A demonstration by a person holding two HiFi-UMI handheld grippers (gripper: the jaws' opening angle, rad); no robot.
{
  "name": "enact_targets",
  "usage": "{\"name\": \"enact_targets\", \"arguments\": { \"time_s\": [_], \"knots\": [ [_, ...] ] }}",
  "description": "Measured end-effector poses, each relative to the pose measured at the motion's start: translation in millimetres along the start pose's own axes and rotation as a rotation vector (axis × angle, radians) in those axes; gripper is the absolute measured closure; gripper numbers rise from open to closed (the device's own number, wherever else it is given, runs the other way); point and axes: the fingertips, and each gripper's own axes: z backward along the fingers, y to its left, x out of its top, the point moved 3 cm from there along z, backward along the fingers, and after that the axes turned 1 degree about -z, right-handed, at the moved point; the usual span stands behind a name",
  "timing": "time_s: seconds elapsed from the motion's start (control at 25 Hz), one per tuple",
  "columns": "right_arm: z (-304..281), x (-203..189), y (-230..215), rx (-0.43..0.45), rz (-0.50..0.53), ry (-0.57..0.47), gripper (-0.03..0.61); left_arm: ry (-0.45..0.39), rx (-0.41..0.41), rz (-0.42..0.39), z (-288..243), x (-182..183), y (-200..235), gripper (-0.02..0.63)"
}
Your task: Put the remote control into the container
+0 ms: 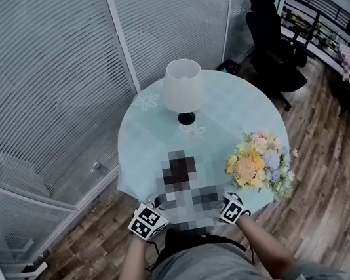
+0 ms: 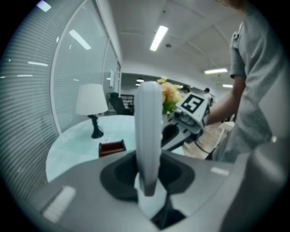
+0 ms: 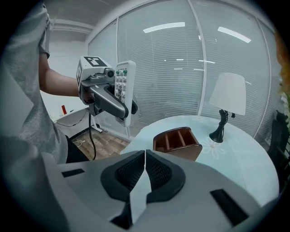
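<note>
The one white, slim plastic remote control (image 2: pixel 148 122) stands with its long axis close to upright, one end up and the other down. In the right gripper view its button face is turned toward that camera, while the left gripper view meets only its narrow edge. It sits crosswise between the jaws of the left gripper (image 2: pixel 148 176), which pinch it on both flat sides in its lower part, so most of its length rises above the jaws. It is held in the air in front of the person, off the near rim of the round table with a pale blue-green flowered cloth (image 3: pixel 244 167) and clear of everything on it. The right gripper (image 3: pixel 145 157) holds nothing: its two dark pads are pressed together along a single seam. It hangs apart from the remote control and faces it. The one brown wooden container (image 3: pixel 177 142) rests open side up on the table near the person's edge, two partitions splitting it into three slots. It touches neither gripper. There are two grippers, each carrying one marker cube. One table lamp with a white shade and black foot (image 3: pixel 226 104) stands farther back, and one bouquet of yellow, pink and pale flowers (image 1: pixel 258 162) sits at the table's right rim.
</note>
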Motion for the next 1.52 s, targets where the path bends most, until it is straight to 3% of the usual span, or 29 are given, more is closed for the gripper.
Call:
{"name": "enact_targets", "arguments": {
  "time_s": [0.44,0.96,1.52],
  "knots": [
    [-17.5,41.7,-0.5,-0.133,-0.058,-0.044,0.559,-0.012,-0.122,-0.102,12.0,4.1,34.7,0.525],
    [-31.9,49.8,10.0,-0.291,-0.149,-0.027,0.559,-0.011,-0.284,-0.180,17.2,-19.2,55.3,0.525],
    [-35.5,51.7,6.1,-0.301,-0.118,0.014,0.560,-0.006,-0.334,-0.210,4.4,-22.3,65.2,0.525]
  ]
}}
